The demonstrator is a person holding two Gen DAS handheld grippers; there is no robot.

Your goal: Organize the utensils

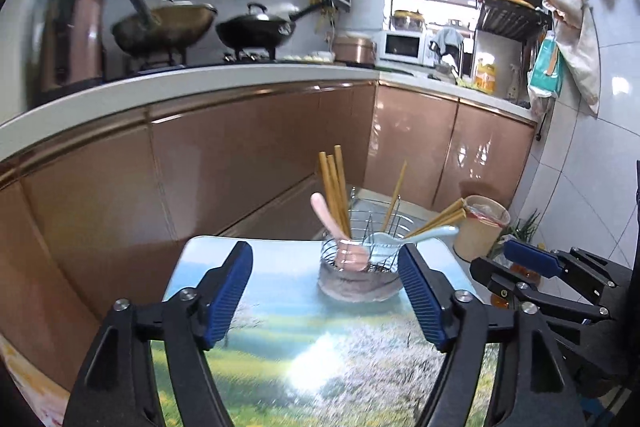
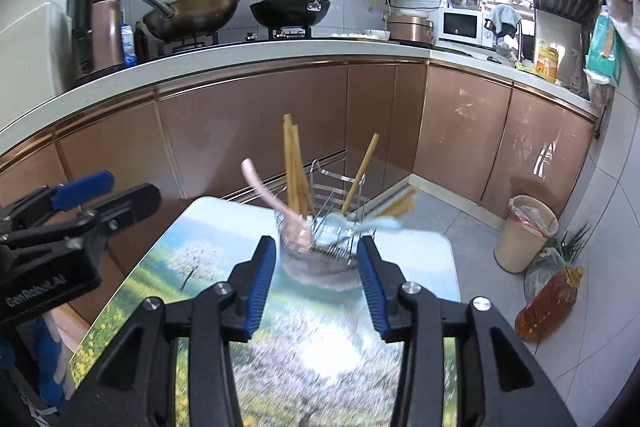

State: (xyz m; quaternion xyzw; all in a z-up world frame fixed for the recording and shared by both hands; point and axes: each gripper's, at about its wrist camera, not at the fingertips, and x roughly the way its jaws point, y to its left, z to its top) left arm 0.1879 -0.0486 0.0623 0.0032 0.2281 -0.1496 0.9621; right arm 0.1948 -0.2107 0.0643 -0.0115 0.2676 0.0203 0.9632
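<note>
1. A wire rack stands at the far end of a table printed with a blossom landscape; all places below are given from the rack.
2. In the rack: a bundle of chopsticks upright at its left side, one chopstick leaning at the back, a pair slanting out to the right.
3. A pink spoon sits in its left front, a pale blue spoon in its right, handle pointing right.
4. The left gripper hangs on the near side of the rack, jaws wide, nothing between them.
5. The right gripper is also on the near side, jaws partly apart and empty.
6. A bin stands on the floor to the rack's right.
</note>
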